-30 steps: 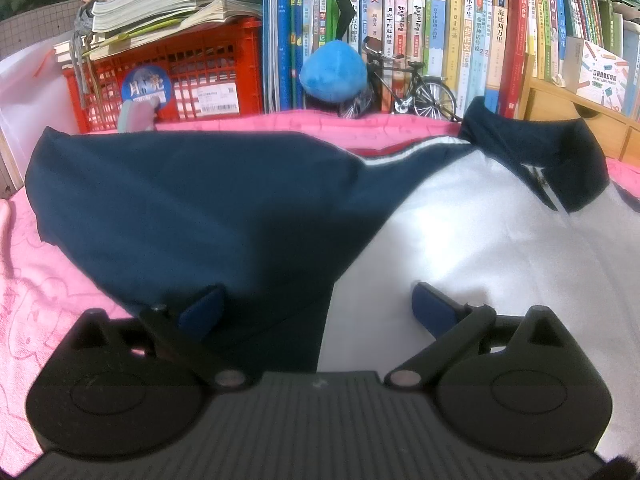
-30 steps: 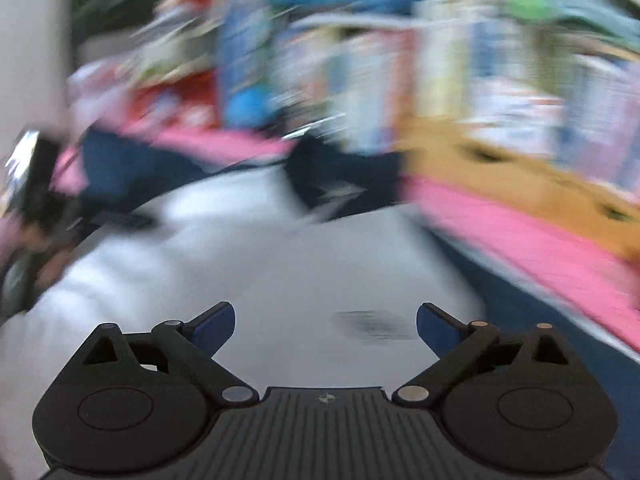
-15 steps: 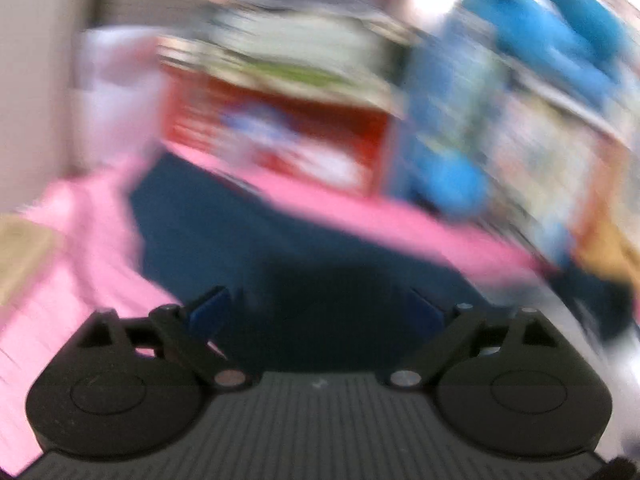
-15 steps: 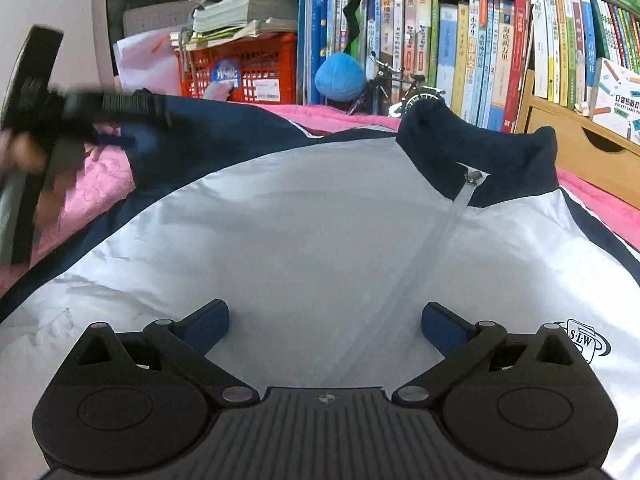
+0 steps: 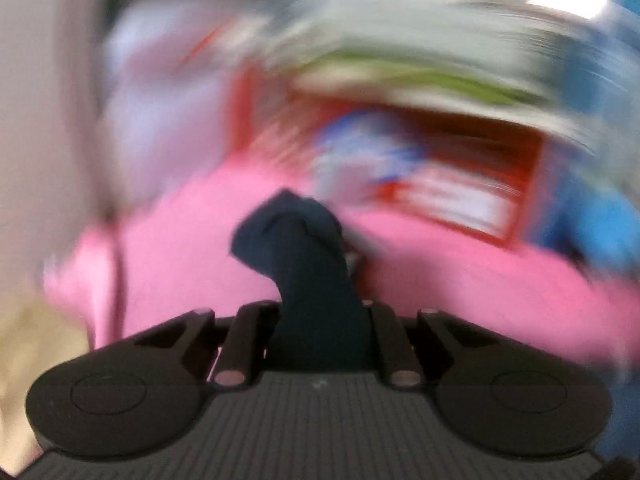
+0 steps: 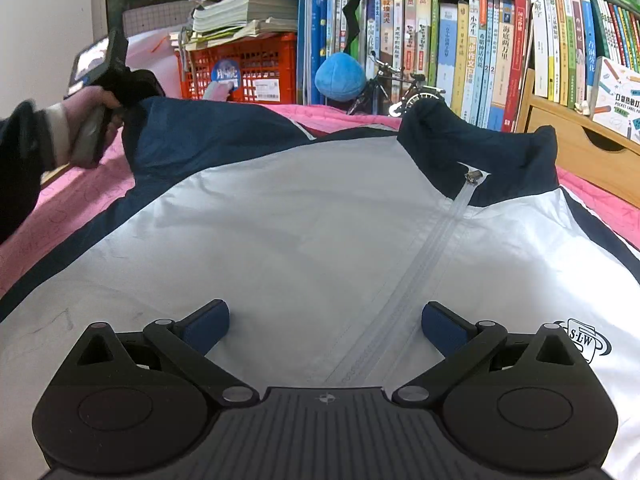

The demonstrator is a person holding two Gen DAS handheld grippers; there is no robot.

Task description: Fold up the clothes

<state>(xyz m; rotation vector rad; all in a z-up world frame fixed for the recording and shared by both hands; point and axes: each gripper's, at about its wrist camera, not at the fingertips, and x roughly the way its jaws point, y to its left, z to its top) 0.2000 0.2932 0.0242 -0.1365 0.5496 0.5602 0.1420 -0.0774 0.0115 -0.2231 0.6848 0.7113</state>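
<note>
Where books (image 6: 472, 40) crowd behind, red crate (image 6: 248, 68).

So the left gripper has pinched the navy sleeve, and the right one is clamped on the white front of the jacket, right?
Not quite. The left gripper has just closed on the navy sleeve, but the right gripper is not clamped: the right wrist view shows its jaws wide apart over the jacket's white front, gripping nothing.

The white jacket (image 6: 304, 240) chest logo (image 6: 584, 342) reads "S·L·W"
</note>
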